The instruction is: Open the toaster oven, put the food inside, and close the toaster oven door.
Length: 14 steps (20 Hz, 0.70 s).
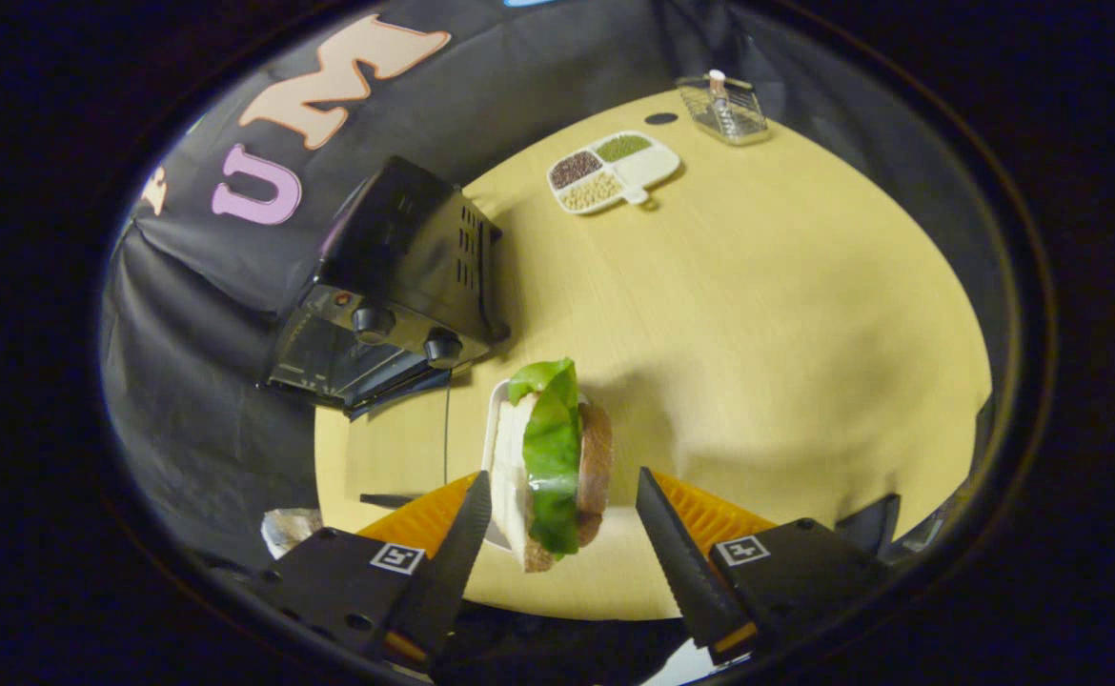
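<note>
the gripper [562, 500] is hovering with its fingers spread wide, a sandwich [555, 464] standing on edge between them with a lettuce leaf [551, 438] draped over its bread slices; neither finger seems to be pressing on it, so the claw is reading as released. the sandwich is resting on a white plate [494, 433] whose rim is showing at its left side, near the front of the round wooden table [786, 314]. the step in hand looks like taking hold of the food, and to do it well the fingers should be closing evenly across the two bread faces, low enough to catch both slices, gently enough that the filling is not squeezing out. the toaster oven [391, 286] is sitting to the left and farther off, at the table's left rim, its glass door [329, 367] appearing to be hanging open toward the near side, so the carry would be going leftward and away. far across the table a divided dish [613, 171] of grains is lying, and beyond it a clear container [724, 110] is standing near the far rim. black cloth is enclosing the booth behind the table.
</note>
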Each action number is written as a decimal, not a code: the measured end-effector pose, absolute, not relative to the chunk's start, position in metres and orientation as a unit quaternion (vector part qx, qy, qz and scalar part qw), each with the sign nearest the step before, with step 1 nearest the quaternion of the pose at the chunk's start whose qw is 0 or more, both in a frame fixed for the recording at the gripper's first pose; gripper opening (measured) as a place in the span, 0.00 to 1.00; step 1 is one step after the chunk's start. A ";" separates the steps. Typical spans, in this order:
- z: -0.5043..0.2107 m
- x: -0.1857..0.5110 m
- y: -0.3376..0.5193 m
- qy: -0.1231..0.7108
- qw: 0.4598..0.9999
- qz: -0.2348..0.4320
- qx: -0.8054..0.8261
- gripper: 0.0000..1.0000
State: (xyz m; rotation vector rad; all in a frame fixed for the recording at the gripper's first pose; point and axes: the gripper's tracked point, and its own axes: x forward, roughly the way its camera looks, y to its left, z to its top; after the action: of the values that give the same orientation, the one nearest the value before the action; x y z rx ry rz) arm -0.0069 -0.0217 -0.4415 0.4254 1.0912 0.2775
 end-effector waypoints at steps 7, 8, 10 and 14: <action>-0.433 0.000 -0.013 0.500 0.810 0.117 0.282 0.36; -0.430 0.001 -0.013 0.493 0.812 0.112 0.291 0.32; -0.414 -0.002 -0.010 0.475 0.811 0.109 0.324 0.32; -0.378 -0.007 0.002 0.419 0.811 0.112 0.392 0.32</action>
State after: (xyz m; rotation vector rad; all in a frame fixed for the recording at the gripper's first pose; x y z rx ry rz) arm -0.0067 0.0023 -0.3779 0.8376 0.8944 0.2384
